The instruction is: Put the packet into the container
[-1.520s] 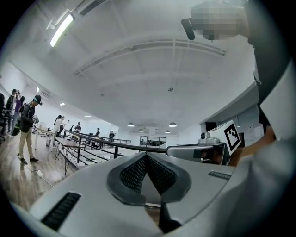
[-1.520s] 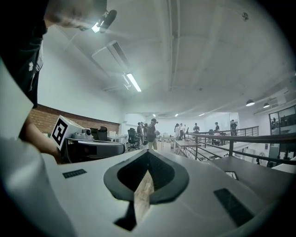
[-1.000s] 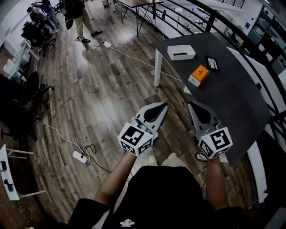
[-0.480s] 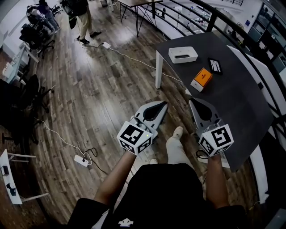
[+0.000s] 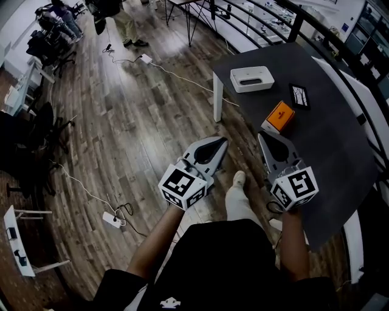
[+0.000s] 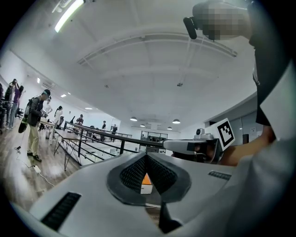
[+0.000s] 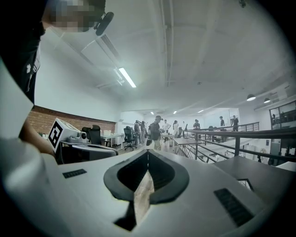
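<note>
In the head view an orange packet (image 5: 280,115) lies near the close corner of a dark table (image 5: 328,146). A white container (image 5: 251,78) stands further back on it. My left gripper (image 5: 222,141) hangs shut and empty over the wooden floor, left of the table. My right gripper (image 5: 262,135) is shut and empty too, its tip just short of the packet. In the left gripper view the packet (image 6: 146,179) shows through the gap below the left gripper's (image 6: 146,155) closed tips. In the right gripper view the right gripper's (image 7: 148,152) tips meet with nothing between them.
A black flat device (image 5: 299,96) lies on the table beyond the packet. A white table leg (image 5: 217,104) stands at the near corner. A railing (image 5: 285,18) runs behind the table. Cables and a power strip (image 5: 112,220) lie on the floor. People (image 5: 124,24) stand far off.
Both grippers have advanced toward the table, still shut. The packet and container now sit closer to the right gripper's tip. The person's foot has come forward between the grippers.
</note>
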Demonstrator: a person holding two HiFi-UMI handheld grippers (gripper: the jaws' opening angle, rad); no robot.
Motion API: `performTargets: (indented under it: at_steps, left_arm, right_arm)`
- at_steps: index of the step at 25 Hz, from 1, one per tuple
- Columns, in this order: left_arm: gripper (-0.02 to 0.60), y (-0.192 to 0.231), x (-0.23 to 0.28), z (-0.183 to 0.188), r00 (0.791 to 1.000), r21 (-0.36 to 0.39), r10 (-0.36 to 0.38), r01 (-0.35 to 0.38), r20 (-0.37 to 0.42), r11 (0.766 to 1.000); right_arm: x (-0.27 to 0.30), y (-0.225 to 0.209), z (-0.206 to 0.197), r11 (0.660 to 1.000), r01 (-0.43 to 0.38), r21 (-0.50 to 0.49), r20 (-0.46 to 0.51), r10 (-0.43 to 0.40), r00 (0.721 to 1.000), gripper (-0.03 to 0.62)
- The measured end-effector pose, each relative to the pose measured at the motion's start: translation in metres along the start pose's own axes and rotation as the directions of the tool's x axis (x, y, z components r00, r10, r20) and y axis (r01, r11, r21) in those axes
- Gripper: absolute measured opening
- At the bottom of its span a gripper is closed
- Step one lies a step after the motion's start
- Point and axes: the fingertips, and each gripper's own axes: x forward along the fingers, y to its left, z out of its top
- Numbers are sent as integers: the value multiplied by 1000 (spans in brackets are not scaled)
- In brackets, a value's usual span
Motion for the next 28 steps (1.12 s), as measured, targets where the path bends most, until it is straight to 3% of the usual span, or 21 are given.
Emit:
performTargets:
  at_steps: [9,13,28]
  left_arm:
    - [6,37,95,11,1000,-45,0,1,17,999]
    - [6,50,135,4,1000,-43,1,-2,-20,999]
    - [6,79,229,6,998,-41,8,-11,-67,999]
  right_arm:
    - [44,-87,0,998,-55,-27,-58,53,997,5]
    - [61,-127,-4,998,-55,-19,-72,54,996,5]
    - [106,-230,-5,997,-81,-3,-51,80,995,5]
